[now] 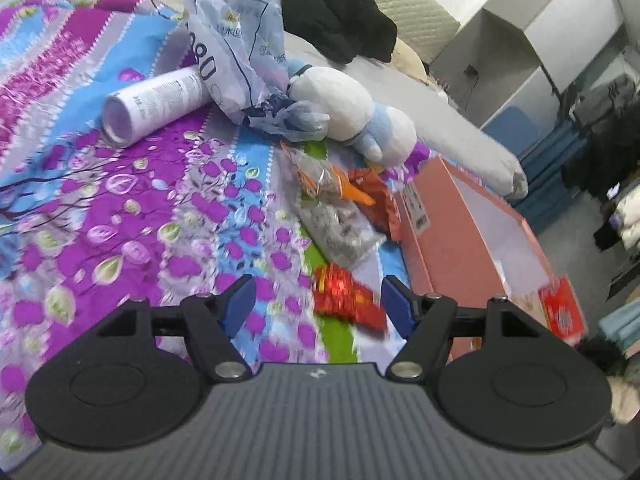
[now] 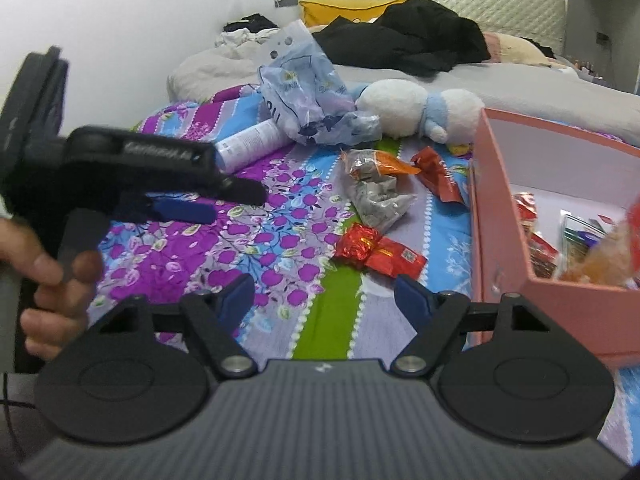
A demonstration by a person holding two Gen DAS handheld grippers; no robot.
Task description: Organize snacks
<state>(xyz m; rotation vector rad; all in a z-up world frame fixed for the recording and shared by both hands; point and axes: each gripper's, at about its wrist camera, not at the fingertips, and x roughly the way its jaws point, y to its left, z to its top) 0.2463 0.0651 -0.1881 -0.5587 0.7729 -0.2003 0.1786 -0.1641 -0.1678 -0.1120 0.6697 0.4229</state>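
A red foil snack packet (image 1: 346,302) (image 2: 378,252) lies on the flowered bedspread just ahead of my open, empty left gripper (image 1: 318,304), which hovers over it. Beyond it lie a clear bag of seeds (image 1: 340,228) (image 2: 378,200), an orange-and-clear packet (image 1: 326,174) (image 2: 374,164) and a dark red packet (image 1: 376,200) (image 2: 438,178). A pink box (image 1: 448,236) (image 2: 504,208) to the right holds several snacks (image 2: 576,248). My right gripper (image 2: 324,296) is open and empty, back from the red packet. The left gripper also shows in the right wrist view (image 2: 208,204).
A white tube (image 1: 156,106) (image 2: 252,144), a crumpled pale-blue plastic bag (image 1: 244,52) (image 2: 308,100) and a white-and-blue plush toy (image 1: 352,108) (image 2: 420,108) lie at the back. Black clothes (image 2: 408,40) and a headboard are behind. A white cabinet (image 1: 540,40) stands right of the bed.
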